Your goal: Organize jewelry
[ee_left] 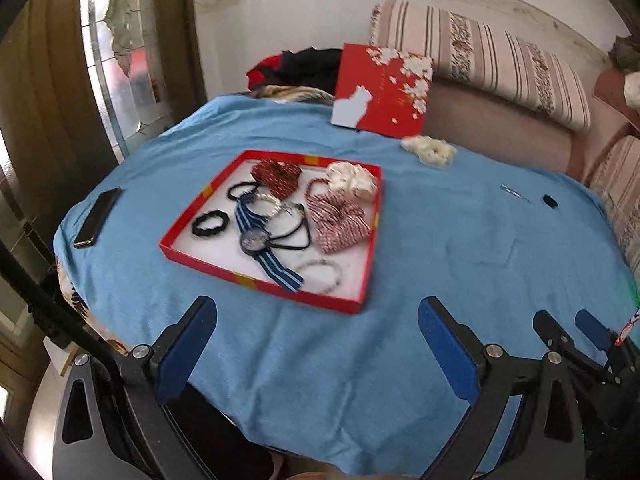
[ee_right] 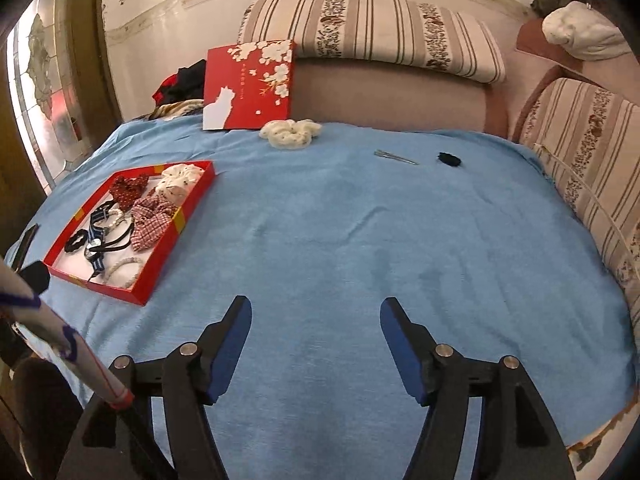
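Observation:
A shallow red box tray (ee_left: 202, 196) (ee_right: 166, 256) on the blue cloth holds scrunchies, black hair ties, a blue striped watch (ee_left: 256, 240), and bead bracelets (ee_left: 324, 274). A white scrunchie (ee_left: 429, 151) (ee_right: 290, 132), a metal hair clip (ee_left: 515, 193) (ee_right: 396, 157) and a small black item (ee_left: 550, 201) (ee_right: 449, 159) lie loose on the cloth. My left gripper (ee_left: 318, 334) is open and empty, near the tray's front edge. My right gripper (ee_right: 316, 334) is open and empty over bare cloth, right of the tray; it also shows at the left wrist view's right edge (ee_left: 568, 328).
The red box lid (ee_left: 382, 90) (ee_right: 248, 84) leans against the sofa at the table's far edge. A black phone (ee_left: 98, 218) lies left of the tray. Striped sofa cushions (ee_right: 372, 34) stand behind and to the right. The blue cloth (ee_right: 360, 240) covers a round table.

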The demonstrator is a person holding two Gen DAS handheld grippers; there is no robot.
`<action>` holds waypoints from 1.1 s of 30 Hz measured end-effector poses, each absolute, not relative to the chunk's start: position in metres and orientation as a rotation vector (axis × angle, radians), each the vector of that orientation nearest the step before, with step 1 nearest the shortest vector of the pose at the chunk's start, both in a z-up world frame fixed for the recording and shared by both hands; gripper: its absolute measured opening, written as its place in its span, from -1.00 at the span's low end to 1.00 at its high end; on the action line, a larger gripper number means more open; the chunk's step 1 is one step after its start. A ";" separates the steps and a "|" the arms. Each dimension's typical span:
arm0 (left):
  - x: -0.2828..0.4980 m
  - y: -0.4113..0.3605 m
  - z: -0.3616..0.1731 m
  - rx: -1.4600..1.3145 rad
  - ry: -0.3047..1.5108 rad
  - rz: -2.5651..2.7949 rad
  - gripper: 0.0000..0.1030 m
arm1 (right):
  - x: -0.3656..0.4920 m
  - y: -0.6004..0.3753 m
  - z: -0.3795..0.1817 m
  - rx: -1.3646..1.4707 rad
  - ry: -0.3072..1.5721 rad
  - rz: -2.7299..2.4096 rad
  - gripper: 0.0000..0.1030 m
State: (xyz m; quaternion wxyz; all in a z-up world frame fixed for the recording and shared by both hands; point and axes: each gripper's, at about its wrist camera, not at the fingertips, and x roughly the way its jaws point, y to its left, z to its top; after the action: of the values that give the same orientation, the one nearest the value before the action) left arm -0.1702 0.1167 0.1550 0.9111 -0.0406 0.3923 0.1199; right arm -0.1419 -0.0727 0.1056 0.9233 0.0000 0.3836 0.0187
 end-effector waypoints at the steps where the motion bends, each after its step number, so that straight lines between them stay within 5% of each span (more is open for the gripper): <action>1: -0.169 0.116 0.155 -0.079 0.812 0.243 0.95 | -0.143 -0.074 0.106 -0.001 0.786 0.038 0.39; 33: -0.161 0.112 0.124 -0.050 0.912 0.182 0.95 | -0.137 -0.049 0.085 -0.098 0.857 0.035 0.48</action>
State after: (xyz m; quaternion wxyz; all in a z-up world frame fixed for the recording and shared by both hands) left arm -0.1610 0.1120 0.1236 0.8935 -0.0243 0.4398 0.0878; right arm -0.1368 -0.0487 0.0854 0.9084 -0.0475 0.4152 0.0170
